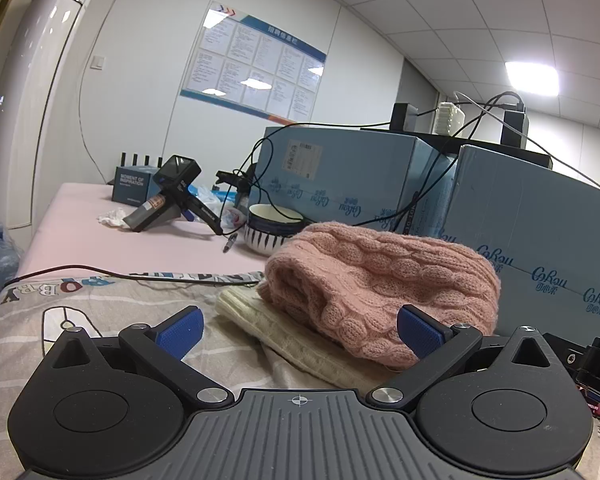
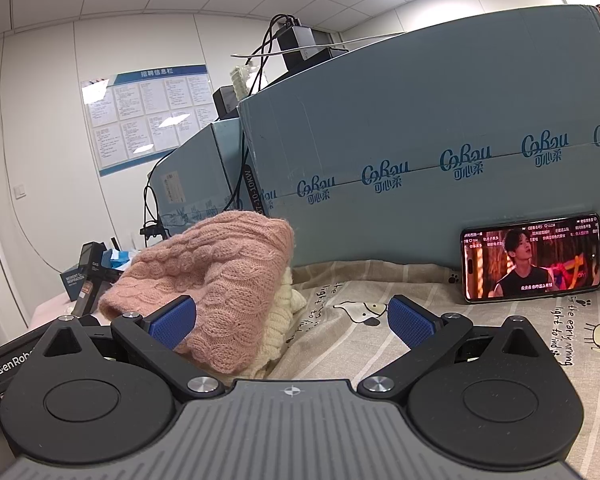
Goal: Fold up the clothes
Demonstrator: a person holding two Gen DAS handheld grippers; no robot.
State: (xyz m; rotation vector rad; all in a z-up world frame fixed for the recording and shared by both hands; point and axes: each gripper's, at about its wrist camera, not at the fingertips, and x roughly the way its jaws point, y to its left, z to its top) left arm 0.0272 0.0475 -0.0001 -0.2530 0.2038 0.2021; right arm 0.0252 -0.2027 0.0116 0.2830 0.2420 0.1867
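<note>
Pink sweater atop cream knit; boxes behind, phone right; both jaws open, empty.

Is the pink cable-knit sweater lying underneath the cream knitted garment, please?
No, the pink cable-knit sweater lies on top of the cream knitted garment.

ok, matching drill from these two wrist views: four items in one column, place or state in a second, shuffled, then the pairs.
Items
1. pink sweater
2. cream sweater
3. phone
4. bowl

Place or state
A. propped against a blue carton, screen lit
B. lying under the other knit
C. on the pink tabletop, behind the knit pile
D. bundled on top of the pile

Pairs: 1-D, 2-B, 3-A, 4-C

Both the left gripper and right gripper are open and hold nothing.
</note>
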